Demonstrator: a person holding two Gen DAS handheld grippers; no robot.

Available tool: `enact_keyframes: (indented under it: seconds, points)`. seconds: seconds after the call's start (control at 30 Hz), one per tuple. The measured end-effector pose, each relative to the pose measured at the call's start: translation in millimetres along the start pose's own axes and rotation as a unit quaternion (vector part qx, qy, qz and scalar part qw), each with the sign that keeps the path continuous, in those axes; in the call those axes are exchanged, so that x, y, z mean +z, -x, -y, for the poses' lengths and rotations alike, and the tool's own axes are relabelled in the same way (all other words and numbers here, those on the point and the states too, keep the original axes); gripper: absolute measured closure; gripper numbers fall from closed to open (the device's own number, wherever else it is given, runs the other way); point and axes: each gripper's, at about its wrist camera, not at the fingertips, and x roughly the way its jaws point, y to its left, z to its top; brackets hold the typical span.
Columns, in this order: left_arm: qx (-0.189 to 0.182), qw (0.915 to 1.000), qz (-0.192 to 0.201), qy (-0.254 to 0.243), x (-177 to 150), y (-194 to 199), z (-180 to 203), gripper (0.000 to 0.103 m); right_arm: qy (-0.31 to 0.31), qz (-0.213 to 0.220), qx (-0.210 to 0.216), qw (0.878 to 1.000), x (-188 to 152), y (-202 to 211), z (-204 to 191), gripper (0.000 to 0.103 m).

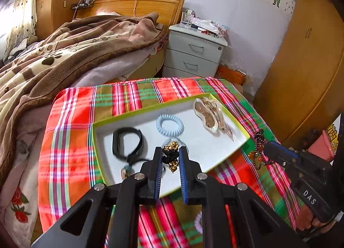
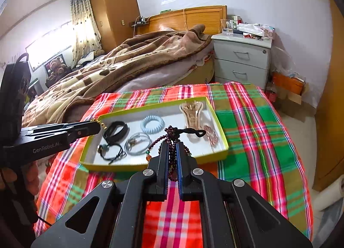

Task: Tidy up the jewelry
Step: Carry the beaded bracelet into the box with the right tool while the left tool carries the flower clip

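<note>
A white tray with a yellow-green rim (image 1: 131,113) (image 2: 217,120) lies on a plaid cloth. In it are a black band (image 1: 126,140) (image 2: 117,130), a light blue coil hair tie (image 1: 169,124) (image 2: 152,123), a rose-gold hair clip (image 1: 207,113) (image 2: 192,112), a clear bangle (image 2: 137,140) and a black cord bracelet (image 2: 109,151). My left gripper (image 1: 170,151) (image 2: 97,126) is shut on a gold bead and black cord piece (image 1: 171,147), above the tray. My right gripper (image 2: 172,143) (image 1: 265,148) is shut on a dark red bead necklace (image 2: 172,134) (image 1: 259,136), at the tray's near right edge.
The plaid cloth (image 1: 71,140) (image 2: 258,132) covers a small table. A bed with a brown blanket (image 1: 64,54) lies to the left. A white nightstand (image 1: 193,52) (image 2: 243,59) stands behind. A wooden wardrobe (image 1: 305,54) is at the right.
</note>
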Motion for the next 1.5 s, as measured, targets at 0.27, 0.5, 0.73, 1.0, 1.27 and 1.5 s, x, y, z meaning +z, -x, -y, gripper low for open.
enact_keyframes:
  seconds: [0.27,0.5,0.73,1.0,1.27,1.5]
  points:
    - [-0.006,0.9997,-0.021,0.013,19.9,-36.8,-10.0,0.087,0.002,-0.025,0.004,1.0,11.9,-42.5,-2.7,0.097]
    - [-0.005,0.9985,-0.05,0.02,23.2,-70.5,-17.5,0.087,0.01,-0.049,0.002,0.999,10.8,-69.8,-3.8,0.097]
    - [-0.005,0.9974,-0.068,0.022,20.3,-89.8,-19.2,0.087,0.016,-0.071,0.001,0.997,8.4,-88.8,-1.8,0.097]
    - [0.0,0.9964,-0.082,0.022,16.9,-102.5,-20.5,0.087,0.025,-0.087,-0.004,0.996,5.7,-100.0,-2.2,0.097]
    - [-0.003,0.9954,-0.091,0.027,13.7,-109.1,-21.7,0.087,0.026,-0.098,-0.001,0.995,3.5,-105.3,-3.5,0.096]
    - [-0.005,0.9951,-0.092,0.036,14.6,-108.7,-23.6,0.086,0.026,-0.1,0.0,0.995,3.3,-106.5,-3.5,0.096]
